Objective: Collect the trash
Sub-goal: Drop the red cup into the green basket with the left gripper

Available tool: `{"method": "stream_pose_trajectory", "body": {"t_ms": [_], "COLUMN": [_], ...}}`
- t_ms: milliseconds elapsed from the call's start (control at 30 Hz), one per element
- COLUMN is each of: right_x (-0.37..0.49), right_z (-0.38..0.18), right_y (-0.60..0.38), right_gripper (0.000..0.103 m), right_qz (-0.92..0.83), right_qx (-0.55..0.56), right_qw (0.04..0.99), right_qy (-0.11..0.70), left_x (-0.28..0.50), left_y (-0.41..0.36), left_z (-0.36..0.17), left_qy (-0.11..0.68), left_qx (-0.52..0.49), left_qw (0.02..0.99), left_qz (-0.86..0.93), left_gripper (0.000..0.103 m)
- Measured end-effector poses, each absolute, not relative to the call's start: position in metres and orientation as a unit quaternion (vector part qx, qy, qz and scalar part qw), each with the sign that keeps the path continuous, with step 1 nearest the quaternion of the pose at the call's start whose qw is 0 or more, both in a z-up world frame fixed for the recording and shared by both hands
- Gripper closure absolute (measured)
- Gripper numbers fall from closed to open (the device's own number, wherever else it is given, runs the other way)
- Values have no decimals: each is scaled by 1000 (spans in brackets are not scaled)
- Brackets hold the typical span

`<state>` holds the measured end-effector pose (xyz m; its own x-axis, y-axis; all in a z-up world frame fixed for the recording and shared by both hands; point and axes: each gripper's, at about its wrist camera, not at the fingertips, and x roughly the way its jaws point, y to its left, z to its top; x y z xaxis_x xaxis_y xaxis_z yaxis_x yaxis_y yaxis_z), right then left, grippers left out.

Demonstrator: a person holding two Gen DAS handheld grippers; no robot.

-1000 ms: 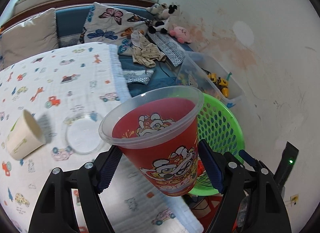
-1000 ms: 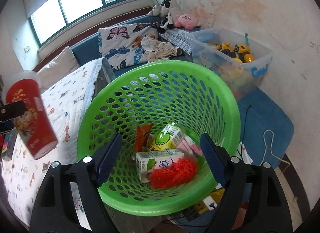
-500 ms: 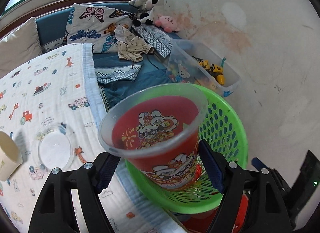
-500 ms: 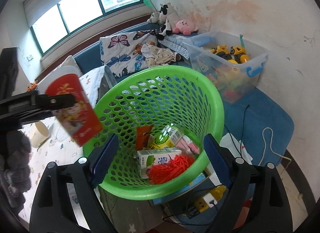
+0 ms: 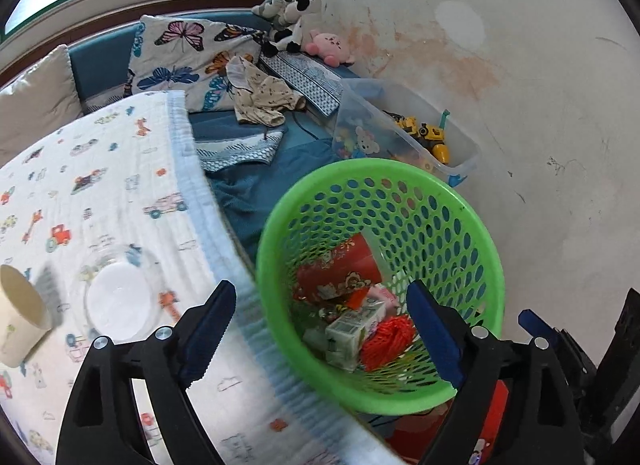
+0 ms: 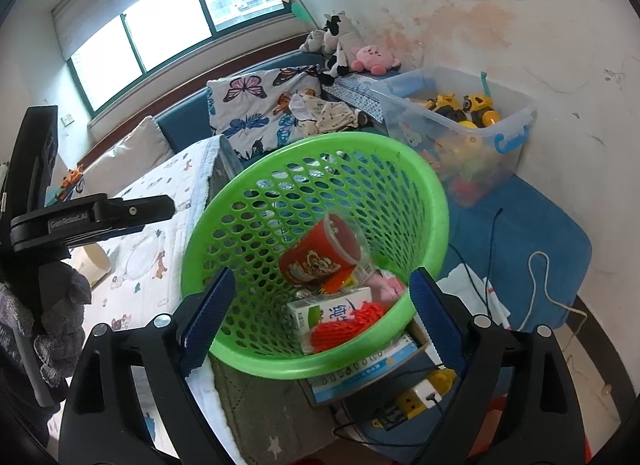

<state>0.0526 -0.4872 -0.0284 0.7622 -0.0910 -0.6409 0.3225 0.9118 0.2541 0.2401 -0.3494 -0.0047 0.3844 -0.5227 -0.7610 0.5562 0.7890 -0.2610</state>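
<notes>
The red printed plastic cup lies on its side inside the green mesh basket, on a milk carton, a red net and wrappers. It also shows in the right wrist view, inside the basket. My left gripper is open and empty above the basket's near rim. My right gripper has its jaws wide on either side of the basket's near wall. A paper cup and a clear plastic lid lie on the printed bed cover.
A clear toy bin stands behind the basket by the wall. Butterfly pillow, clothes and plush toys lie on the blue couch. Books and a power strip sit under the basket. A white cord lies on the blue mat.
My left gripper carried the red cup over the basket, opened and let it go. The cup now lies inside the basket. The right gripper stays at the basket.
</notes>
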Motion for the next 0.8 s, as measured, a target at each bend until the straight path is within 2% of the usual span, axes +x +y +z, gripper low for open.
{"method": "stream_pose_trajectory", "body": {"t_ms": [300, 800], "right_x": [61, 99], "right_z": [-24, -20], "right_y": [-455, -386], "right_gripper": [11, 8], "right_qz": [-84, -12], "right_qx": [162, 126], "right_qw": [927, 931], "right_qy": [328, 343], "left_x": [234, 240], "left_y": [-292, -187], "left_z": [2, 12], "left_qy": [433, 397], "left_qx": [19, 56], "left_qw": [850, 880], "left_qz": [-301, -253], "left_gripper": [18, 11]}}
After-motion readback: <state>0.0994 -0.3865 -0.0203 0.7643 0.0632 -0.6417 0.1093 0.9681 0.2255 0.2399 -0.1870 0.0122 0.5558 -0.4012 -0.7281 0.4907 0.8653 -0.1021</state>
